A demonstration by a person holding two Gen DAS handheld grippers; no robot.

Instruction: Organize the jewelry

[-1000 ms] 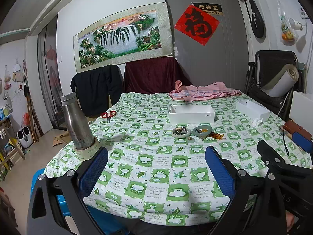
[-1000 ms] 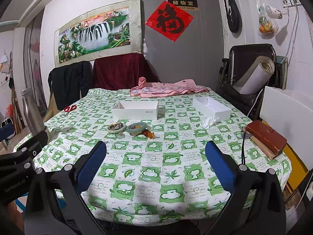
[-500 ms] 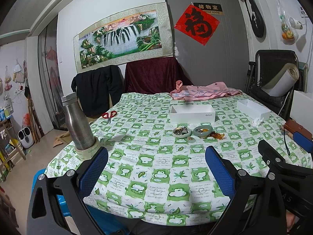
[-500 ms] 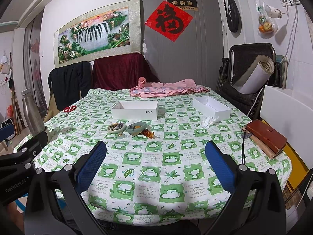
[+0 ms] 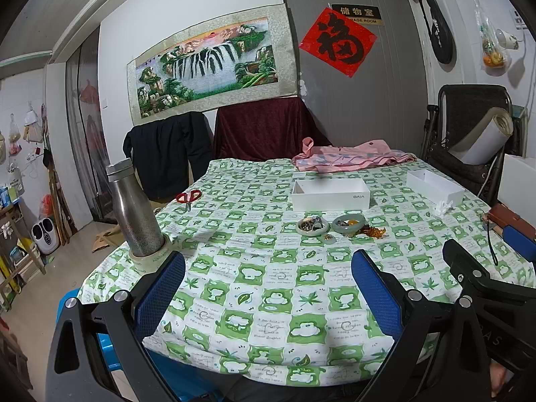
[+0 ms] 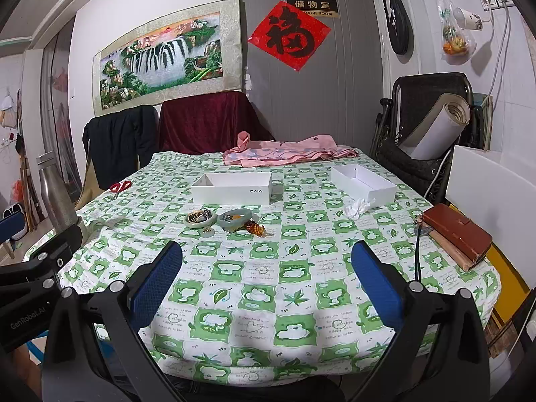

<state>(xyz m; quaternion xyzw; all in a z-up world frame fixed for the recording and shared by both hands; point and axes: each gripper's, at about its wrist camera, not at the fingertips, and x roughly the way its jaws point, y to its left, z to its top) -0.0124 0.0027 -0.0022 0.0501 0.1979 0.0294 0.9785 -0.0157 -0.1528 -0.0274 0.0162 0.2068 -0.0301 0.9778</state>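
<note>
- We see the left gripper [image 5: 266, 288] as a black angular frame carrying two fingers faced with blue textured pads [image 5: 160, 293].
- We note round silver screws at the finger pivots and along the frame.
- We see the right gripper [image 6: 266, 284] built alike: black frame, blue textured pads [image 6: 377, 284], silver screws.
- We read white lettering, "GenRobot.AI", on the black body of the left gripper where it shows in the right wrist view.

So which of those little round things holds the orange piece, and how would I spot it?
Start at the white box mid-table. Just in front lie two pale green rings side by side; take the right ring, next to the amber beads. The left ring holds only metal bits.
</note>
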